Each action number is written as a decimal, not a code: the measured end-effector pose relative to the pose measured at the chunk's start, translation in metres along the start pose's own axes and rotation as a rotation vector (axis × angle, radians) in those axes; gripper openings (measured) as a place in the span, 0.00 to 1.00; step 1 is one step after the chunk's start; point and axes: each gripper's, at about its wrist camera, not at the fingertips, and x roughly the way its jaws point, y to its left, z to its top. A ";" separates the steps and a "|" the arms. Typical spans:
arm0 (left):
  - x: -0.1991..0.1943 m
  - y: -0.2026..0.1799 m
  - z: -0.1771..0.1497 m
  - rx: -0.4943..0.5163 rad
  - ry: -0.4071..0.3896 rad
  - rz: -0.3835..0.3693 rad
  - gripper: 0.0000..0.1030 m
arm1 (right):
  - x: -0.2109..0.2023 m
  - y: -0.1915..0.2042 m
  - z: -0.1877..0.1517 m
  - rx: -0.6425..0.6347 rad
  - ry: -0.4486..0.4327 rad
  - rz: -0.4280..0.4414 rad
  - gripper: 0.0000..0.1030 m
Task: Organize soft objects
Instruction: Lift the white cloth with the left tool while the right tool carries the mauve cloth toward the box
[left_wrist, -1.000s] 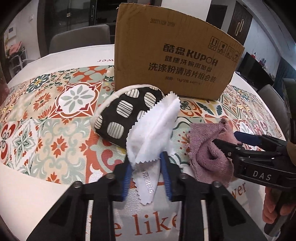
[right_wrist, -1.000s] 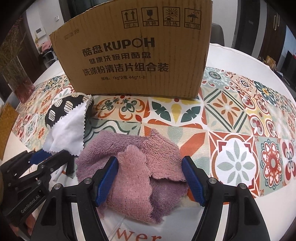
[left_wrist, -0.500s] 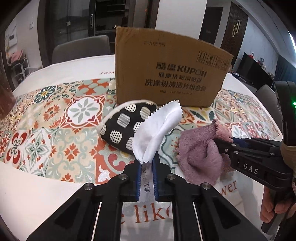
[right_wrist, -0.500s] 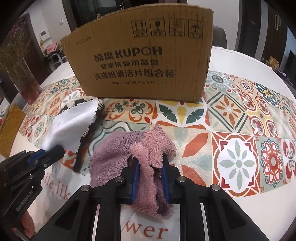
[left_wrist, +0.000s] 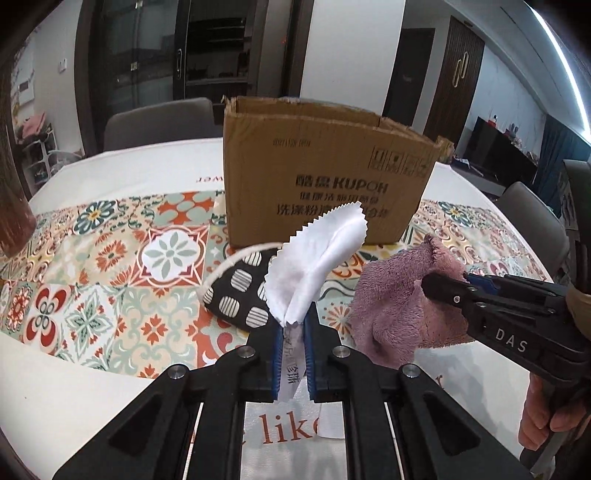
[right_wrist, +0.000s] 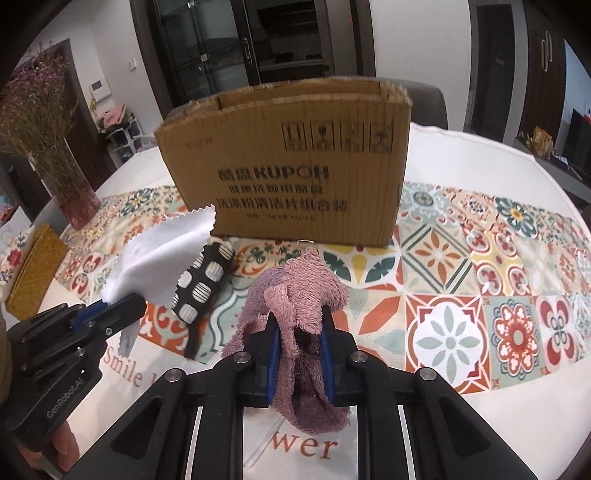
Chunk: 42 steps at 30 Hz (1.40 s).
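My left gripper (left_wrist: 293, 332) is shut on a white cloth (left_wrist: 317, 258) with zigzag edges and holds it above the table; it also shows in the right wrist view (right_wrist: 159, 251). My right gripper (right_wrist: 300, 332) is shut on a mauve fluffy towel (right_wrist: 299, 288), lifted off the table, seen too in the left wrist view (left_wrist: 399, 306). A black pouch with white striped dots (left_wrist: 236, 291) lies on the table below the white cloth. An open cardboard box (left_wrist: 325, 173) stands upright behind them.
The table has a patterned tile cloth (right_wrist: 461, 277) with white borders. A vase of dried flowers (right_wrist: 70, 184) and a yellow woven box (right_wrist: 33, 273) stand at the left. Chairs (left_wrist: 159, 122) stand behind the table.
Both grippers closed, the left on the white cloth and the right on the mauve towel, then rose with them. The box top has come into view.
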 end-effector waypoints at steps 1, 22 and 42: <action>-0.002 0.000 0.001 0.001 -0.005 0.000 0.12 | -0.004 0.001 0.001 -0.001 -0.008 -0.001 0.19; -0.049 -0.004 0.047 0.031 -0.126 0.036 0.11 | -0.079 0.017 0.040 -0.007 -0.228 -0.040 0.19; -0.063 -0.006 0.129 0.083 -0.227 0.017 0.11 | -0.115 0.022 0.110 -0.005 -0.406 -0.042 0.19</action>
